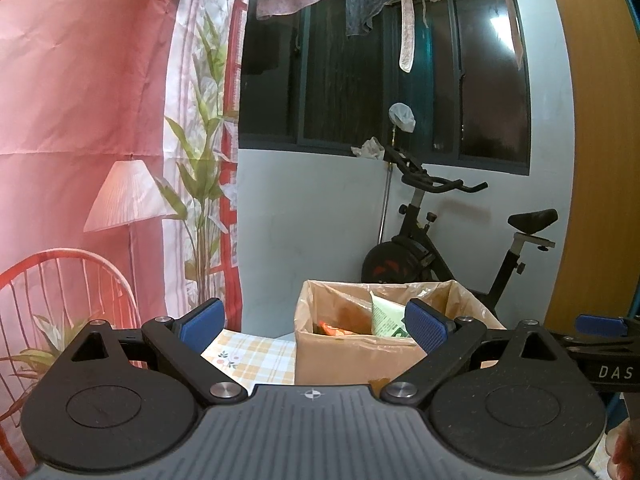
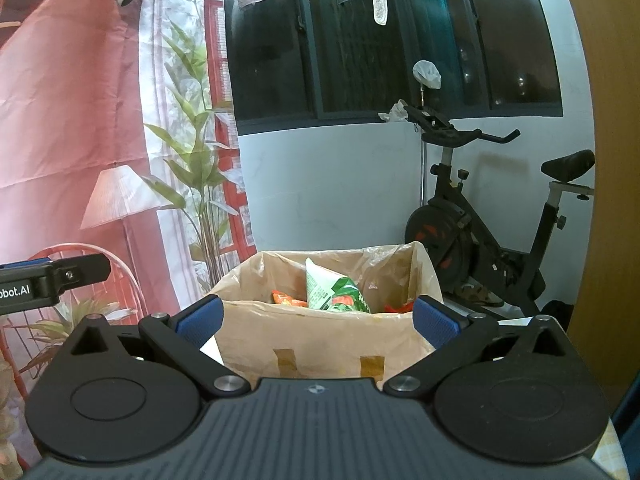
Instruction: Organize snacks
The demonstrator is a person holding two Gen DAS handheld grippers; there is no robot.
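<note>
My left tool (image 1: 314,324): pads spread, nothing between them. My right tool (image 2: 316,318): pads spread, nothing held. Ahead of both: cardboard box (image 2: 320,344), plastic-lined, on the checked-cloth counter (image 1: 256,356), toward its far edge. Inside the box: green snack packet (image 2: 332,290) upright, orange snack packet (image 2: 286,299) beside it. Behind: exercise bike (image 2: 480,220), against the wall
</note>
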